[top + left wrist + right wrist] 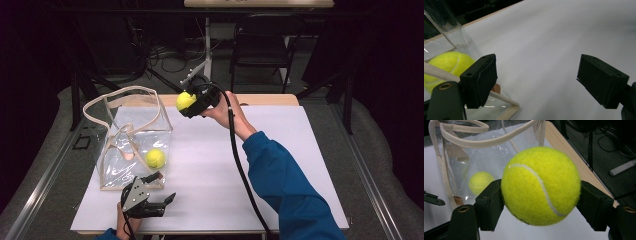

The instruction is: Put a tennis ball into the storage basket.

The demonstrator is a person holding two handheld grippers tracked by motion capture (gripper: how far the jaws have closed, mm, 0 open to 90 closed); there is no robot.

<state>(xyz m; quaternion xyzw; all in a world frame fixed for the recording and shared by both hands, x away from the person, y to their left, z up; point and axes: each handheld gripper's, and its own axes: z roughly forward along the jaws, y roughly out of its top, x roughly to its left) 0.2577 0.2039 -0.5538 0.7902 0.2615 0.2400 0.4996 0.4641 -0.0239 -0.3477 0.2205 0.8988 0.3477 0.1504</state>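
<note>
Right tool [186,104] is clamped on a tennis ball [185,100], raised near the counter's far edge beside the clear bag [131,131]. Left tool [164,199] rests wide open, holding nothing, near the front-left corner.

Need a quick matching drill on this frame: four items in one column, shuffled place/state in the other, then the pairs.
1. held tennis ball
2. second tennis ball
3. left gripper
4. clear tote bag

a. open, low by the table's near edge
b. stands on the white mat, handles up
c. clamped in the right gripper, raised
d. inside the bag

Pairs: 1-c, 2-d, 3-a, 4-b
</note>
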